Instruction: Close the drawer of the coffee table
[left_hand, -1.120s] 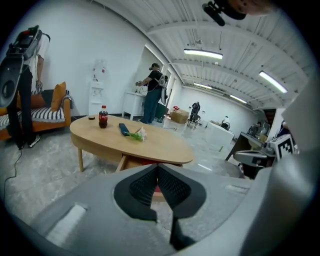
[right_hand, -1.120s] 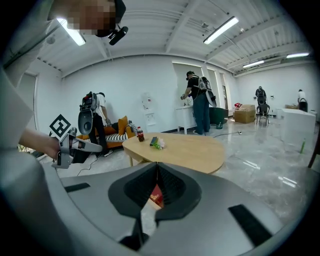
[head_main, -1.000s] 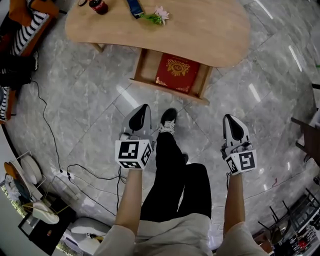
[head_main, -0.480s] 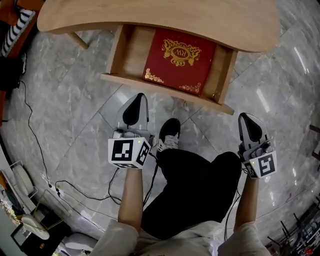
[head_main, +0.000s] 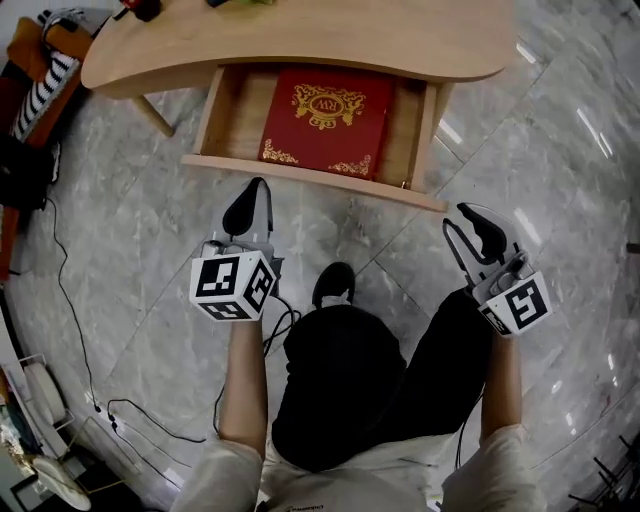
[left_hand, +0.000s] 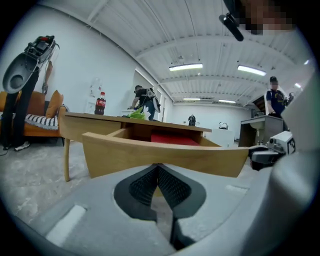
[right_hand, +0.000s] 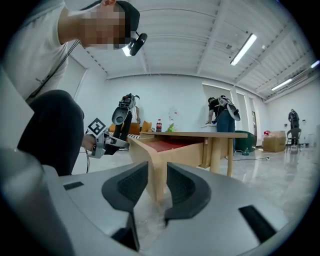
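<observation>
Drawer (head_main: 310, 182) status: extended from beneath the coffee table (head_main: 300, 45) top, toward the operator, with its front panel well clear of the table edge. Contents: one red book (head_main: 318, 118) with gold ornament, lying flat and filling most of the compartment. A strip of bare wooden base shows at its left.

Left gripper (head_main: 258, 186): jaws clenched, pads meeting at the tips, nothing between them. Its nose points at the left part of the drawer front and sits just beside the panel. Contact cannot be confirmed from any view.

Right gripper (head_main: 455, 215): jaws released, having just been opening. They stand apart near the right front corner of the drawer. In the right gripper view the vertical edge of that corner lines up with the gap (the pads do not press on the wood). Whether the corner lies inside the jaws or just beyond them cannot be determined.

Surroundings: grey marble floor (head_main: 130, 230). The operator's black shoe (head_main: 335, 285) is planted on the floor between the two grippers, short of the drawer. A cola bottle (left_hand: 100, 102) stands upright on the table top near its left end.
</observation>
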